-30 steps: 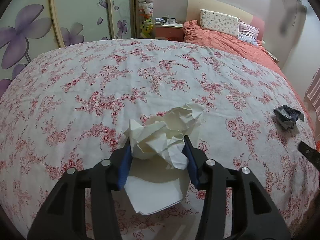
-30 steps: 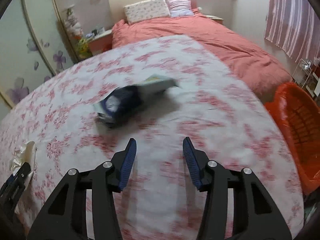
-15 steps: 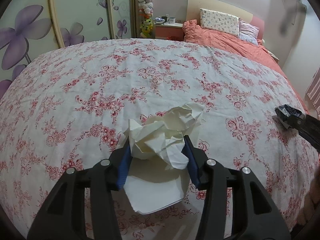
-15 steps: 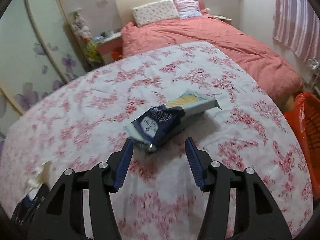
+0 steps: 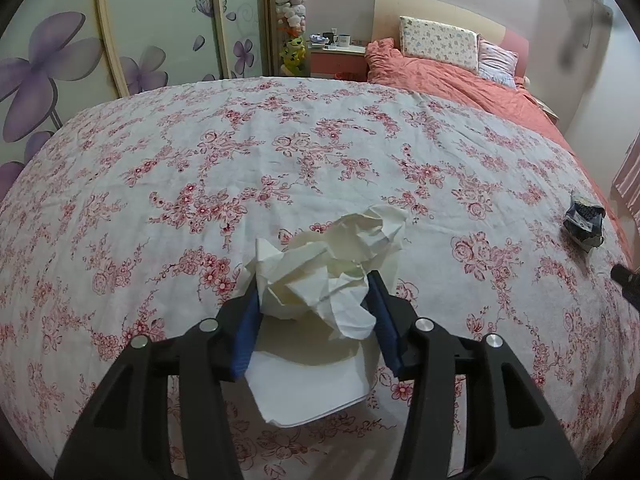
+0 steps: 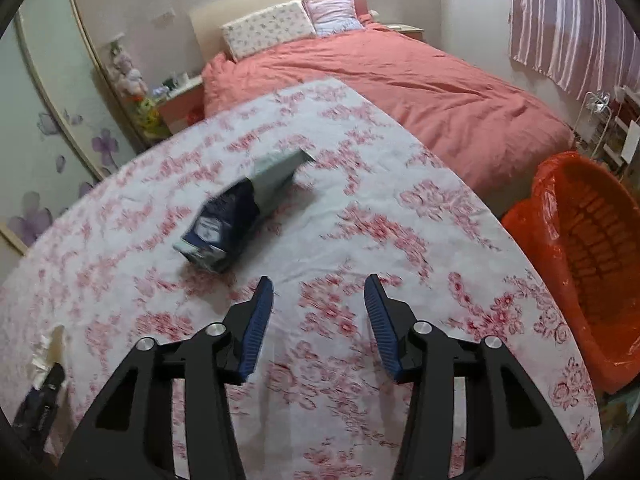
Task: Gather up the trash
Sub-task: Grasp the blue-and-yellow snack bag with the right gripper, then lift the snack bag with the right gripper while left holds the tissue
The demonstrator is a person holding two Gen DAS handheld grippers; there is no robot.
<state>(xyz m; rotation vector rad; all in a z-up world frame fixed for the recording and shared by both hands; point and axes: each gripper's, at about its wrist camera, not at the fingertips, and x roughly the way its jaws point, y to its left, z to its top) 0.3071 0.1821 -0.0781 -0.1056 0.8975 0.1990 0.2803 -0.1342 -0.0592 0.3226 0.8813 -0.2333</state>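
Left wrist view: I am looking out over a wide surface draped in a white cloth printed with red-pink flower sprays, lightly creased. Beyond it a bed with a rumpled coral quilt is lying against a pale headboard, two patterned pillows propped at its head. Sliding wardrobe doors painted with purple blossoms are filling the left wall; a clear column of plush toys is standing beside a small nightstand. My left gripper is clenching a crumpled wad of white paper, soft and sharply creased, both blue ribbed pads pressing into its sides. A flat white sheet is lying on the cloth just beneath the wad. Far right, near the cloth's edge, a dark blue wrapper is lying crumpled.

Right wrist view: the same flowered cloth is showing, blurred. My right gripper is hanging above it with its jaws apart and nothing between them; they have just been closing slightly. The blue wrapper, glossy with a pale grey-green torn end, is lying ahead and left of the fingertips, apart from them. An orange plastic basket lined with a thin orange bag is standing at the right, off the cloth's edge. Striped pink curtains are hanging at upper right.
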